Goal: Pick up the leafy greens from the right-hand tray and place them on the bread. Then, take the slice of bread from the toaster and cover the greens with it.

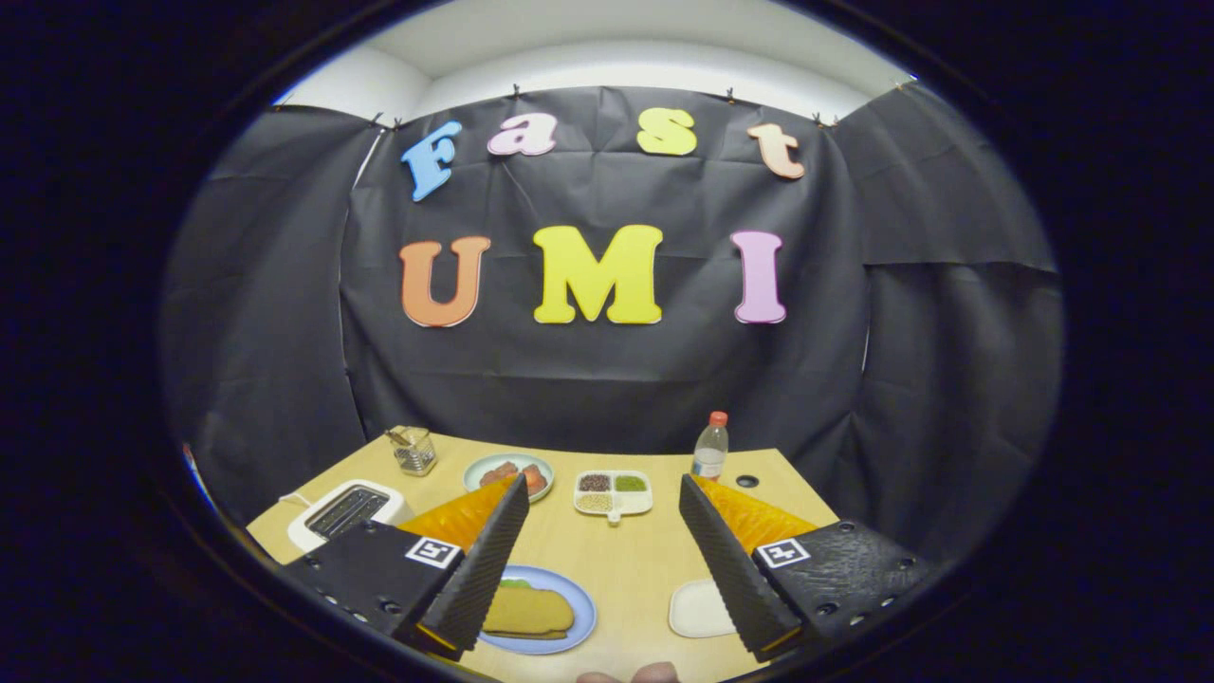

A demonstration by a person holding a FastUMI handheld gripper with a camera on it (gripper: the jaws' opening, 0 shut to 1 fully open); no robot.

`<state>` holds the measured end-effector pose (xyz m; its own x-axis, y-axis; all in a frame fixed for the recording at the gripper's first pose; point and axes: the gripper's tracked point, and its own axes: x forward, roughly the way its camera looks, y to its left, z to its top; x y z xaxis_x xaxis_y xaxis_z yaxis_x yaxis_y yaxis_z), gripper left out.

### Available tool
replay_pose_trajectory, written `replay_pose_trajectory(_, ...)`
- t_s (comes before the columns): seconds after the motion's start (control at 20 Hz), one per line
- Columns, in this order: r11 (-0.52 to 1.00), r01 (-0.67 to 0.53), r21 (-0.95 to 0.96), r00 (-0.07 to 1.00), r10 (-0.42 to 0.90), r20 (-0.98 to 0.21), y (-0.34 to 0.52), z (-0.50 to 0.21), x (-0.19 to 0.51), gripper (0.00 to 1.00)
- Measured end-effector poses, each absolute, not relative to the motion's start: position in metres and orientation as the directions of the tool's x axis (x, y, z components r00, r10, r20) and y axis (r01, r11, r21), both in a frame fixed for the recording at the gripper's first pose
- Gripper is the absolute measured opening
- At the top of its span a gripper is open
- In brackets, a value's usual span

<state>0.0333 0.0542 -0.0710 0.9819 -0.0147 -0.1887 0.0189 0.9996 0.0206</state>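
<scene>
Gripper (604,560) released, fingers spread wide above the bench (626,560), holding nothing. Bread (527,612) lies over greens (515,584) on the blue plate (580,621) at the near edge, beside the left finger. Toaster (347,510) stands at the left edge, white tray (697,607) by the right finger

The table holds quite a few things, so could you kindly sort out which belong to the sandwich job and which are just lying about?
Job: toaster, blue plate with bread over greens, white tray, tool, open, holding nothing.

Lying about: bottle, divided dish, green plate of food, cup.
</scene>
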Motion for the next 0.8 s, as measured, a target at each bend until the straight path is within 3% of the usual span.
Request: replay_pose_trajectory(0.8, 0.996, 0.092, 0.02, 0.988, -0.089, -0.123, 0.053, -0.033, 0.002, 0.96)
